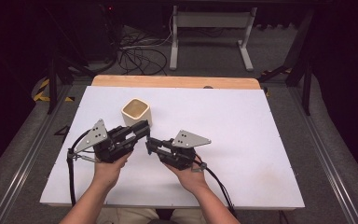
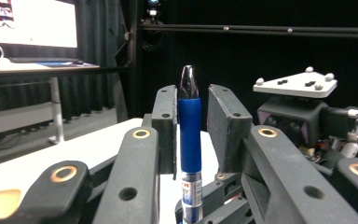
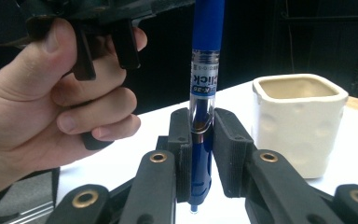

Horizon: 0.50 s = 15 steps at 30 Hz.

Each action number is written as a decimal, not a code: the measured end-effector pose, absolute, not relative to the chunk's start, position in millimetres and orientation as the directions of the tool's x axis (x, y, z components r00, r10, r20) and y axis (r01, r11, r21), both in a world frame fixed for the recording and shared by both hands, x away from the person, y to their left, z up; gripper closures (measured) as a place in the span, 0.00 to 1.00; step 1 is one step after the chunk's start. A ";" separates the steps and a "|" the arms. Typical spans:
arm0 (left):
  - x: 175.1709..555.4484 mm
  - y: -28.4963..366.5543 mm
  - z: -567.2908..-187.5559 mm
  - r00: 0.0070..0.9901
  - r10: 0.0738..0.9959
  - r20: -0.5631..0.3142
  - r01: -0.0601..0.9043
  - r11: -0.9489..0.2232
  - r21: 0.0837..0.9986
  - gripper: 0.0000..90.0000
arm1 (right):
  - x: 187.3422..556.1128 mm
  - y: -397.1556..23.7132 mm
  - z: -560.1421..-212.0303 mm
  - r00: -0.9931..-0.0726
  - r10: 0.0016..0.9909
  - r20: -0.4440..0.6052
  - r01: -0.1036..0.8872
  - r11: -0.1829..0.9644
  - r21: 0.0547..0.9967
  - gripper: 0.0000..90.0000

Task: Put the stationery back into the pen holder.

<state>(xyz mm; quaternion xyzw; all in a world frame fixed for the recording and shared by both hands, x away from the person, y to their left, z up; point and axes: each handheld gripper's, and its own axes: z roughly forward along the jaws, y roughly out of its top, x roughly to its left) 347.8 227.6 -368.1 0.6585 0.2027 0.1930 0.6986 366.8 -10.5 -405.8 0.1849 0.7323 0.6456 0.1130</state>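
At centre frame above the white surface [image 1: 242, 140], your right hand-held gripper [image 3: 200, 154] clamps a blue pen [image 3: 204, 93], your left hand-held gripper [image 2: 191, 116] stands parted around its grip, beside a cream cup [image 1: 136, 112].

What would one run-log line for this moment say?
left gripper: open around blue pen | right gripper: shut on pen barrel | cream cup: upright on table, untouched
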 end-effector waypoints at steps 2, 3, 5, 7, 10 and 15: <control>348.1 228.3 -367.8 0.843 0.537 -0.027 -0.002 0.053 0.999 0.79 | 367.4 -12.0 -405.5 -0.902 0.426 0.071 0.124 0.096 0.988 0.87; 348.3 228.7 -367.6 0.842 0.538 -0.028 0.000 0.052 0.999 0.77 | 367.7 -12.8 -405.3 -0.901 0.428 0.071 0.123 0.095 0.988 0.87; 349.4 229.2 -367.7 0.839 0.543 -0.034 0.009 0.048 0.999 0.75 | 367.8 -13.4 -405.0 -0.899 0.432 0.067 0.120 0.095 0.988 0.87; 350.3 229.5 -367.9 0.831 0.555 -0.036 0.017 0.040 0.999 0.72 | 367.9 -14.4 -404.8 -0.897 0.438 0.059 0.112 0.097 0.989 0.87; 350.6 230.4 -367.8 0.818 0.574 -0.021 0.012 0.020 1.000 0.67 | 368.3 -15.4 -404.6 -0.895 0.444 0.049 0.104 0.101 0.989 0.87; 352.7 237.0 -366.5 0.803 0.595 -0.020 0.021 0.004 1.000 0.62 | 370.6 -19.0 -403.9 -0.888 0.458 0.041 0.099 0.103 0.990 0.87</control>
